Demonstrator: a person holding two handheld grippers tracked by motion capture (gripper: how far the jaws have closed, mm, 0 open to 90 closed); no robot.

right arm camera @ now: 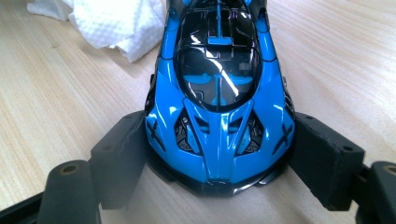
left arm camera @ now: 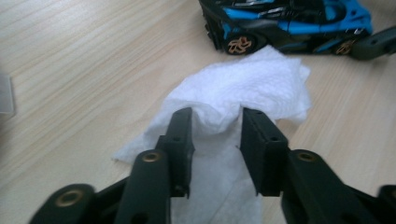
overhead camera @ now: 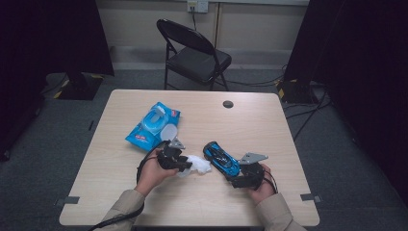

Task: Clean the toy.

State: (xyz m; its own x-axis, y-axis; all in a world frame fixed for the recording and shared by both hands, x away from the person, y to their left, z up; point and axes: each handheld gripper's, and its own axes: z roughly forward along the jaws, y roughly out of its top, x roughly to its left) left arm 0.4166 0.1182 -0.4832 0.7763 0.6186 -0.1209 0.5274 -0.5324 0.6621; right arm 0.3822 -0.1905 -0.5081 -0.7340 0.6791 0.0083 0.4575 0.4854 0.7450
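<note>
A light wooden desk (overhead camera: pixel 269 120) stands on grey carpet (overhead camera: pixel 57 139), with a black folding chair (overhead camera: pixel 195 53) beyond its far edge, dark curtains (overhead camera: pixel 53 33) at both sides and a pale wall (overhead camera: pixel 250 24) behind.

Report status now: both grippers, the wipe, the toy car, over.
Left gripper straddles white wipe, jaws apart. Right gripper clamps blue toy car. Nothing between them.

The toy car (right arm camera: pixel 218 107) gleams bright blue with a black glossy canopy and black vents, and its wheels (left arm camera: pixel 239 45) show gold spokes. The wipe (left arm camera: pixel 243 91) beside it is plain white with a fine dimpled texture. The wipes pack (overhead camera: pixel 153 126) at the far left is blue and white. The table (overhead camera: pixel 250 120) is pale wood grain. The jaws are matte black.
</note>
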